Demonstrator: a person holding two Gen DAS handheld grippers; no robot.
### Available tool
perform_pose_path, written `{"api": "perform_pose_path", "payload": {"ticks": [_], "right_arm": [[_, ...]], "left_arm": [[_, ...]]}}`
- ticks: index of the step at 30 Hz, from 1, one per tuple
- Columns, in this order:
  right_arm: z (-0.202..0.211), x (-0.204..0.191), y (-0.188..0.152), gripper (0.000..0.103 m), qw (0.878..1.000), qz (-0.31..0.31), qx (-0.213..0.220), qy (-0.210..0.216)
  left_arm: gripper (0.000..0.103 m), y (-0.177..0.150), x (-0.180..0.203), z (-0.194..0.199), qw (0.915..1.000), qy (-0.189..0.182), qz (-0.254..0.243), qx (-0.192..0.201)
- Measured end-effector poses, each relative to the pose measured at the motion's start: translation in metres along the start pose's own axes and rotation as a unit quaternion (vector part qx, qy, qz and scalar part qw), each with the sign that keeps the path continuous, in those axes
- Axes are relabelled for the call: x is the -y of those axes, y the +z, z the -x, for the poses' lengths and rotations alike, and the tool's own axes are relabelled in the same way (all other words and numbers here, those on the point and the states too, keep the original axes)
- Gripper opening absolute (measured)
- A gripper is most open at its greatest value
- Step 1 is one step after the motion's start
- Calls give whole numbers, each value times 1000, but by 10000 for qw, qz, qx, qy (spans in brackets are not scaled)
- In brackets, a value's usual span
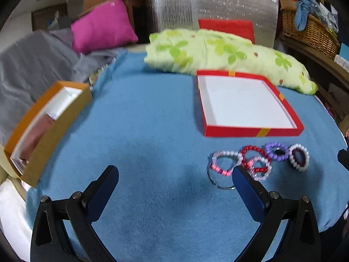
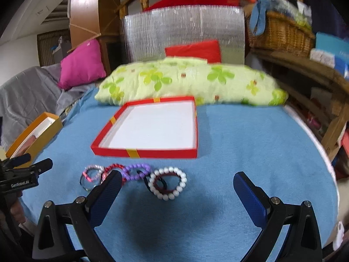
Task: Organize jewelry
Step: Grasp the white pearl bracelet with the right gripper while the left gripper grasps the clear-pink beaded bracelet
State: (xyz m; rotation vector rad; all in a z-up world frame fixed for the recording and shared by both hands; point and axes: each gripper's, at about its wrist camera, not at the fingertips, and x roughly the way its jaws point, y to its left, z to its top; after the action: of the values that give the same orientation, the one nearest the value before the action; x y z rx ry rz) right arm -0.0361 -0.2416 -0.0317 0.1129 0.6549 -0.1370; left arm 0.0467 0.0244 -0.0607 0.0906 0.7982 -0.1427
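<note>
Bracelets [image 2: 135,178] in row across lower centre, on blue bed cover before empty red box [image 2: 152,128]. Right gripper [image 2: 177,184] nearer, white bead bracelet [image 2: 168,183] between its wide-open jaws. Left gripper [image 1: 175,178] also open, empty.

Perhaps "GenRobot.AI" on left tool [image 2: 26,170]

Ahead of the jaws a floral pillow [image 2: 185,83] lies on the blue cloth [image 2: 250,142]; a pink cushion [image 1: 102,26] sits far left, a wicker basket [image 2: 281,35] far right.
</note>
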Motion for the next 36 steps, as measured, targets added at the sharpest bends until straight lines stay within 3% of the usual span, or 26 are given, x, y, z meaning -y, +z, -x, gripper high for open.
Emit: {"api": "perform_pose_path", "payload": {"ticks": [4,7,9,13,15,20,25,27,31,33,36], "right_arm": [[-23,20,0,93,9967,-347,-534,509],[-47,22,3,75,9921,-376,-923,756],[-63,20,3,55,9885,-426,-1190,828],[-92,16,3,44,9817,-532,-1642,804],[-101,13,4,34,9817,-444,-1731,650],[-112,18,7,29,9807,-532,-1821,478],[-122,17,8,18,9779,-482,-1996,401],[-126,17,7,14,9766,-467,-2068,369],[-127,20,9,12,9776,-518,-1998,408],[-126,22,9,12,9782,-532,-1963,411],[-124,23,10,12,9785,-561,-1928,461]], "left_arm": [[103,-5,3,-8,9997,57,-222,-70],[103,-8,3,-14,9994,9,-260,-215],[103,-8,3,-20,9991,-84,-258,-339],[103,-7,10,-32,9975,-290,-358,-534],[103,-6,14,-37,9966,-421,-386,-594],[103,4,25,-48,9947,-683,-400,-659],[103,11,39,-71,9915,-711,-672,-863],[96,15,42,-81,9895,-790,-729,-968],[58,17,42,-96,9846,-1037,-752,-1191],[53,18,43,-97,9849,-1021,-804,-1142],[34,17,46,-96,9839,-1081,-947,-1062]]}}
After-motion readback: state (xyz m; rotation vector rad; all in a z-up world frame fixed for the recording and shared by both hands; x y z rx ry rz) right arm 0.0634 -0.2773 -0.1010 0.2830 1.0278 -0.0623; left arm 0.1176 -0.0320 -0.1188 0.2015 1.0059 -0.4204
